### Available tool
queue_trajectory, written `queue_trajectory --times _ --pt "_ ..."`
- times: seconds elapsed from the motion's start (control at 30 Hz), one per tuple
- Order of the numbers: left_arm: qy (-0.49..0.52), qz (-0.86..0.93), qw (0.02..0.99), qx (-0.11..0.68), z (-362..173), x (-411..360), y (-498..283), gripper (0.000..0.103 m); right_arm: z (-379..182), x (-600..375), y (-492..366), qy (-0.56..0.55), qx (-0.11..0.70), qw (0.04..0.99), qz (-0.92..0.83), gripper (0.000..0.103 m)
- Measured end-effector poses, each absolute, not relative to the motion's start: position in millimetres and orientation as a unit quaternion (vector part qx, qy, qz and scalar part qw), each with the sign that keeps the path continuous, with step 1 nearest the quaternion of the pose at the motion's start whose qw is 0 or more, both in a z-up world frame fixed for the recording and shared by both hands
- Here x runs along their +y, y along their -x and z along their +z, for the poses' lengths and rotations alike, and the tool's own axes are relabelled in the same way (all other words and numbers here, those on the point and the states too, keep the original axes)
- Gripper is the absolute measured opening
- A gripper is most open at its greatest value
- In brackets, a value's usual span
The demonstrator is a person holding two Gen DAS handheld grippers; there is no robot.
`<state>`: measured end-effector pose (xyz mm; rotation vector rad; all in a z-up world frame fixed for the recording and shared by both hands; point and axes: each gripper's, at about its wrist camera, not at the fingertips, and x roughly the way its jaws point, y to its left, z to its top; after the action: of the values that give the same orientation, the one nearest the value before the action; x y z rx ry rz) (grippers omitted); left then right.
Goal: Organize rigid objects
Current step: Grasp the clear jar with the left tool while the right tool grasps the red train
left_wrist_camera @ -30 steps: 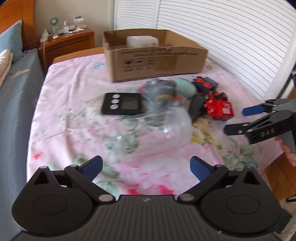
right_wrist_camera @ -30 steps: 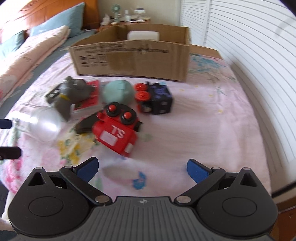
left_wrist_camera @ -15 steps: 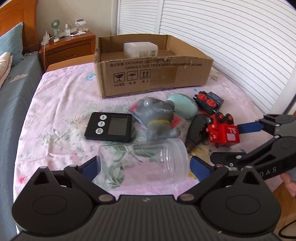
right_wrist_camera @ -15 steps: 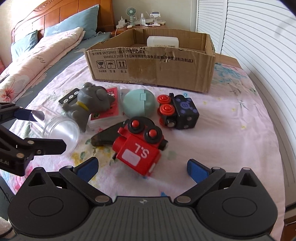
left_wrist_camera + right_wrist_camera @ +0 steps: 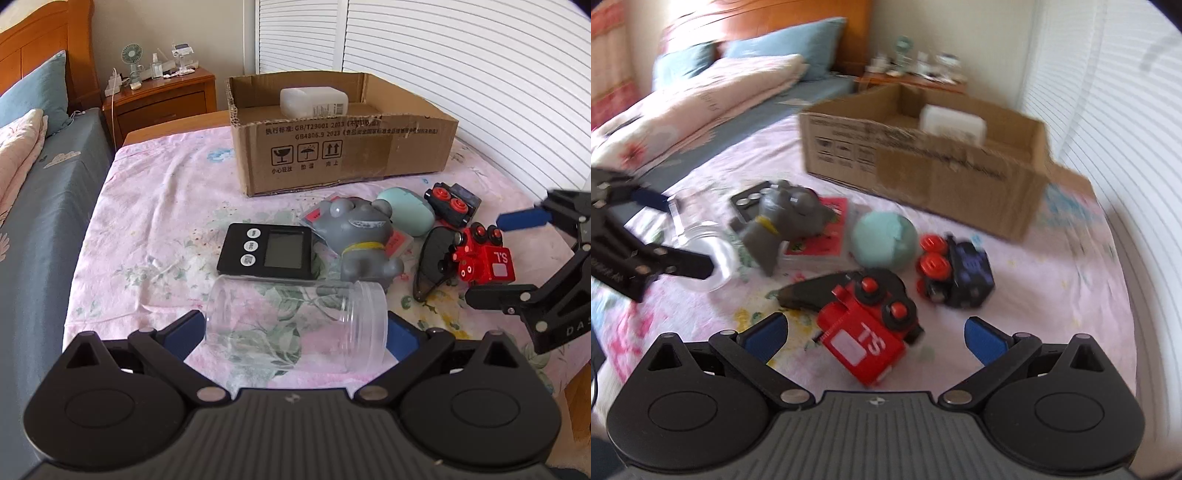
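A clear plastic jar (image 5: pixel 295 325) lies on its side on the pink floral bedspread, between the open fingers of my left gripper (image 5: pixel 293 334). The red toy train (image 5: pixel 868 332) lies between the open fingers of my right gripper (image 5: pixel 875 338); it also shows in the left wrist view (image 5: pixel 484 260). Around them lie a grey toy figure (image 5: pixel 360 236), a black digital timer (image 5: pixel 267 251), a mint oval case (image 5: pixel 406 210), a dark toy car with red wheels (image 5: pixel 955 275) and a black curved piece (image 5: pixel 827 288). The cardboard box (image 5: pixel 343 155) holds a white container (image 5: pixel 314 101).
A red packet (image 5: pixel 827 229) lies under the grey figure. A wooden nightstand (image 5: pixel 159 96) with a small fan stands beyond the bed. Pillows and a folded quilt (image 5: pixel 713 92) lie at the left. White louvred doors (image 5: pixel 461 55) run along the right.
My left gripper moved forward and now has the clear jar between its fingers. My right gripper moved forward to bracket the red train, its view swinging and blurring.
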<state>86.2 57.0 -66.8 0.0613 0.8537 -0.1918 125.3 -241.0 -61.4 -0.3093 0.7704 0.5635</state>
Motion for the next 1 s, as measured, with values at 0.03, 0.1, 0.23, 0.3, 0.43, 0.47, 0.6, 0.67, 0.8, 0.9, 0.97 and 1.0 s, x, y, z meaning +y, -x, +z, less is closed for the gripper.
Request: queue_trajectory --times 0.03,0.1,0.23,0.3,0.43,0.47,0.6,0.67,0.8,0.9,0.97,1.0 --pt "-0.03 -0.093 0.905 0.413 -68 56 -87 0.099 -60 -238 -125 0.162 0.363 0.873 0.281 0.103" --pt "-0.03 -0.096 0.905 0.413 -68 55 -88 0.099 -59 -232 -127 0.185 0.359 0.864 0.302 0.103" --pt "-0.031 -0.096 0.904 0.415 -70 56 -89 0.099 -60 -226 -126 0.205 0.383 0.831 0.348 0.103" --pt "-0.032 -0.095 0.903 0.418 -70 57 -89 0.099 -59 -226 -120 0.211 0.391 0.816 0.369 0.103" --pt "-0.034 -0.096 0.902 0.419 -71 59 -92 0.099 -57 -224 -114 0.229 0.382 0.814 0.373 0.094" --pt "-0.034 -0.097 0.902 0.419 -71 59 -92 0.099 -58 -222 -116 0.239 0.379 0.816 0.365 0.088" --pt "-0.033 -0.102 0.902 0.419 -71 59 -94 0.095 -63 -221 -121 0.258 0.377 0.815 0.357 0.076" --pt "-0.035 -0.106 0.901 0.42 -70 59 -94 0.091 -62 -222 -121 0.263 0.375 0.814 0.356 0.067" --pt "-0.04 -0.109 0.9 0.421 -68 60 -95 0.091 -59 -224 -121 0.271 0.374 0.816 0.348 0.057" --pt "-0.045 -0.115 0.898 0.422 -64 62 -93 0.091 -59 -225 -120 0.273 0.377 0.816 0.342 0.057" --pt "-0.048 -0.121 0.896 0.425 -59 64 -91 0.091 -58 -226 -120 0.269 0.381 0.815 0.343 0.054" --pt "-0.05 -0.125 0.894 0.427 -57 65 -90 0.091 -57 -227 -120 0.265 0.384 0.816 0.343 0.055"
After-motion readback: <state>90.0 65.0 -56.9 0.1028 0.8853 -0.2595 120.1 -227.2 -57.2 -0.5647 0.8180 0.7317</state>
